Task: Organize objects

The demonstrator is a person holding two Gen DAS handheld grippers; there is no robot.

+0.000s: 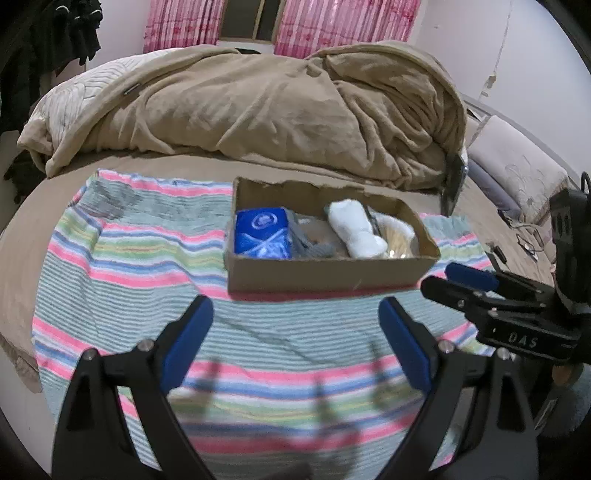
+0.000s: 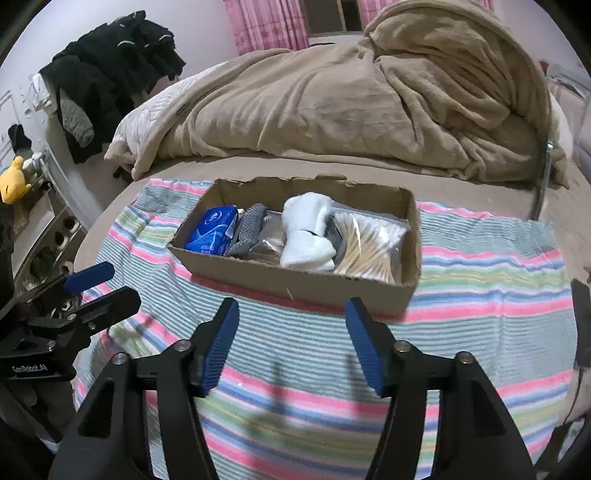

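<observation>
A shallow cardboard box (image 1: 325, 277) (image 2: 295, 282) sits on a striped towel (image 1: 147, 258) (image 2: 480, 288) on the bed. Inside lie a blue packet (image 1: 260, 232) (image 2: 214, 230), a grey ribbed item (image 2: 247, 230), a rolled white sock (image 1: 356, 230) (image 2: 306, 236) and a bag of cotton swabs (image 2: 369, 243). My left gripper (image 1: 295, 314) hovers open over the towel in front of the box, nothing between its blue pads. My right gripper (image 2: 291, 314) is open too, just before the box's front wall, empty. Each gripper shows in the other's view: the right (image 1: 461, 280), the left (image 2: 103, 284).
A crumpled beige blanket (image 1: 258, 103) (image 2: 351, 99) fills the bed behind the box. Dark clothes (image 2: 110, 66) hang at the left, with a yellow toy (image 2: 13, 181) below. Cables (image 1: 524, 236) lie at the bed's right edge. Pink curtains (image 1: 332, 26) hang behind.
</observation>
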